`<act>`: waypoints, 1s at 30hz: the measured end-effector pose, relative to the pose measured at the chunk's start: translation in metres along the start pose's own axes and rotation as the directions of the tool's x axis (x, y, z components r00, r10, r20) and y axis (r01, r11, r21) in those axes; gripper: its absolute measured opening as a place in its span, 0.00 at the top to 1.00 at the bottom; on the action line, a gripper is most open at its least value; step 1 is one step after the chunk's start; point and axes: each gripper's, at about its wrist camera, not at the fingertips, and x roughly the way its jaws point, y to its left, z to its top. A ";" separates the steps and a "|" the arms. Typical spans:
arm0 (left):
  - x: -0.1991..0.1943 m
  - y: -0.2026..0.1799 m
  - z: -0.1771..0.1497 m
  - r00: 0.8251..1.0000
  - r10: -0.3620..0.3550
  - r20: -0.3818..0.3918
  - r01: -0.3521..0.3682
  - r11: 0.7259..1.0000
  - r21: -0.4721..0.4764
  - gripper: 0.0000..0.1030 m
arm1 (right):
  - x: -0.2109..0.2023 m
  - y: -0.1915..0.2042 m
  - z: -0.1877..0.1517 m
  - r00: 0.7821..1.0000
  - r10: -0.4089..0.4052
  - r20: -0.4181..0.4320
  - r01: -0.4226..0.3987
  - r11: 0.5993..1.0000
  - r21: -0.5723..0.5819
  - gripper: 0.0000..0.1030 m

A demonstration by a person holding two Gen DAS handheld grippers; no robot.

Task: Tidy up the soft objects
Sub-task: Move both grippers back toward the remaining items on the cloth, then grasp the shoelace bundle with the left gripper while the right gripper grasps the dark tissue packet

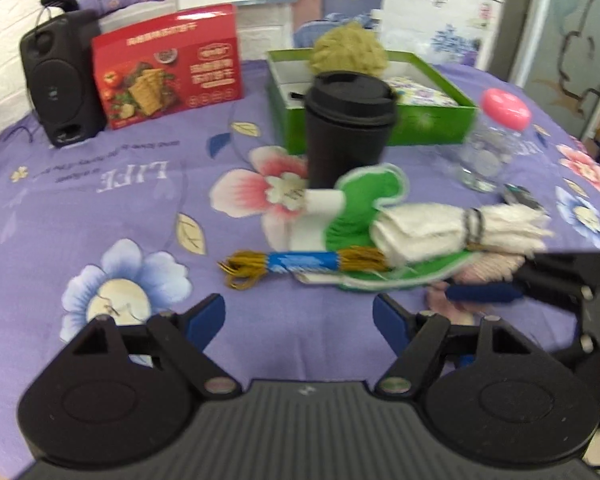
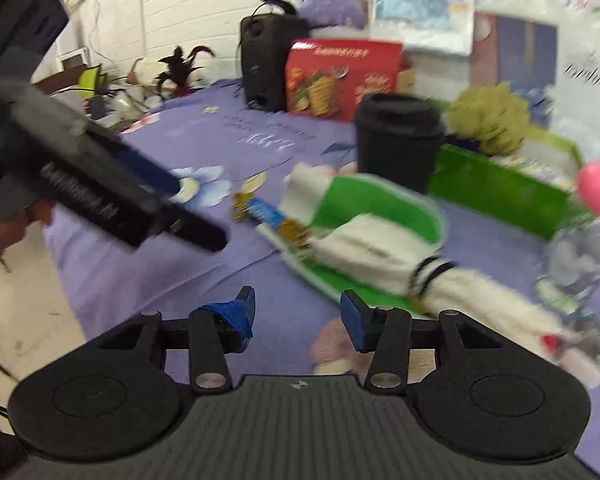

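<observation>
A green felt piece [image 1: 360, 216] lies on the purple floral cloth, seen too in the right wrist view [image 2: 380, 204]. On it rest a white tasselled cloth bundle [image 1: 452, 228] [image 2: 384, 252] and a gold thread skein with a blue band [image 1: 300, 262] [image 2: 272, 216]. A pale pink yarn tuft [image 1: 492, 268] sits by its right end. An olive pompom [image 1: 348, 50] [image 2: 488, 116] sits in the green box [image 1: 432, 120] [image 2: 496, 192]. My left gripper [image 1: 299, 314] is open, just short of the skein. My right gripper [image 2: 298, 314] is open, near the felt's front edge; it shows at the right of the left view [image 1: 500, 292].
A black lidded cup [image 1: 348, 128] [image 2: 396, 140] stands behind the felt. A clear jar with a pink lid [image 1: 496, 140] [image 2: 588, 232] is at the right. A red box [image 1: 168, 68] [image 2: 340, 80] and a black speaker [image 1: 60, 80] [image 2: 264, 64] stand at the back.
</observation>
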 end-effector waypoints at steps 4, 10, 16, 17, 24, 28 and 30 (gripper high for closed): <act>0.025 0.001 0.020 0.999 -0.047 -0.026 0.052 0.971 0.233 0.27 | 0.017 0.004 0.003 0.996 0.041 -0.074 -0.041 0.999 0.001 0.69; 0.056 -0.006 0.039 0.943 -0.250 -0.218 0.330 0.768 0.549 0.27 | 0.026 0.005 0.003 0.980 0.020 -0.195 -0.026 0.999 -0.028 0.69; 0.078 0.001 0.038 0.890 -0.289 -0.352 0.443 0.727 0.524 0.27 | 0.004 -0.016 -0.009 0.969 0.075 -0.235 -0.049 0.992 0.114 0.71; 0.077 0.003 0.033 0.888 -0.290 -0.357 0.446 0.733 0.514 0.27 | -0.005 -0.022 -0.014 0.968 0.083 -0.237 -0.050 0.988 0.144 0.71; 0.056 0.009 0.007 0.881 -0.328 -0.340 0.462 0.749 0.475 0.27 | -0.094 -0.067 -0.050 0.964 -0.142 -0.225 0.194 0.954 0.228 0.68; 0.064 -0.001 0.009 0.900 -0.278 -0.337 0.422 0.749 0.510 0.26 | -0.123 -0.106 -0.048 0.935 -0.349 -0.062 0.344 0.847 0.405 0.66; 0.073 -0.006 0.014 0.910 -0.227 -0.346 0.392 0.745 0.540 0.26 | -0.113 -0.131 -0.043 0.911 -0.407 -0.062 0.385 0.790 0.476 0.64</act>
